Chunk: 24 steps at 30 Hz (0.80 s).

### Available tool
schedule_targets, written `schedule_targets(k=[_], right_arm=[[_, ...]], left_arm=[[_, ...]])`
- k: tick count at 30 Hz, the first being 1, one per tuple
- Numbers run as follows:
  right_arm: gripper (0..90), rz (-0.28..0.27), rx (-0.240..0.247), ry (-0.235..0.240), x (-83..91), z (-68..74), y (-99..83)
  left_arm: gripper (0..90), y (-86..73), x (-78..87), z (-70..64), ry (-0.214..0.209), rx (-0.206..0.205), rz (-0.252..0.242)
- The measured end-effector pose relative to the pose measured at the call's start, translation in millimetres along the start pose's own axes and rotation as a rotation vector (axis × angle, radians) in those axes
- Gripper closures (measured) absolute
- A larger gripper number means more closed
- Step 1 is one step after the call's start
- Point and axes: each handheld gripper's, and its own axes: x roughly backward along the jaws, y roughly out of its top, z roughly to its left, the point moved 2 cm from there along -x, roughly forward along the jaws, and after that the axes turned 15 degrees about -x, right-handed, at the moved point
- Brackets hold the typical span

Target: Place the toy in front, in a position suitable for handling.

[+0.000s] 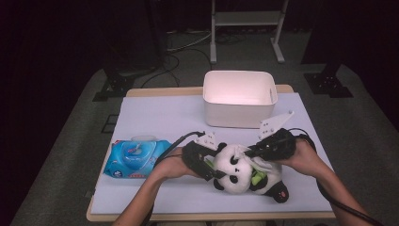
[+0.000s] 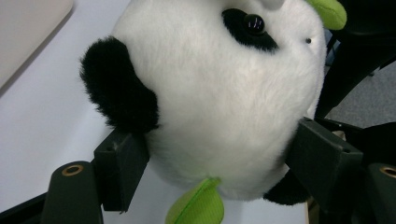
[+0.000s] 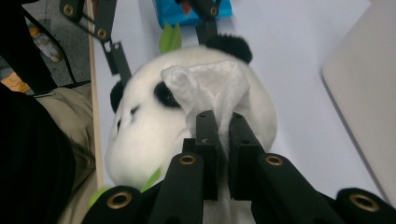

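Panda plush (image 1: pixel 235 167): white, black ears and eye patches, green leaf. Wipe (image 3: pixel 212 91) white. Wipes pack (image 1: pixel 134 159) blue. Bin (image 1: pixel 239 106) white.

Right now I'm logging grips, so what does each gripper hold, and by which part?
The left gripper clamps the plush panda across the sides of its head. The right gripper pinches a white wipe by its lower end, draped on the panda's head.

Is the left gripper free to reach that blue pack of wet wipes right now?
Probably not: the left gripper is clamped on the panda's head. The wipes pack lies unobstructed beside that hand, so it would have to let go first.
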Motion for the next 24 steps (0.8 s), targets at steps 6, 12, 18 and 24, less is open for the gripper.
schedule_targets(k=[6,12,18,24], right_arm=[[84.1,0.046,0.036,0.007,-11.3,6.4,24.0],[84.1,0.071,0.041,0.015,-21.3,6.1,37.3],[84.0,0.081,0.037,0.009,-24.1,4.1,39.0],[84.0,0.067,0.005,-0.009,-14.0,-3.8,25.0]], left_arm=[[24.2,4.6,0.6,-3.4,0.013,-0.022,0.02],[24.3,5.9,0.2,-5.4,0.016,-0.033,0.025],[24.3,5.6,-0.7,-6.6,0.021,-0.034,0.031],[24.3,4.8,-0.8,-6.6,0.023,-0.03,0.034]])
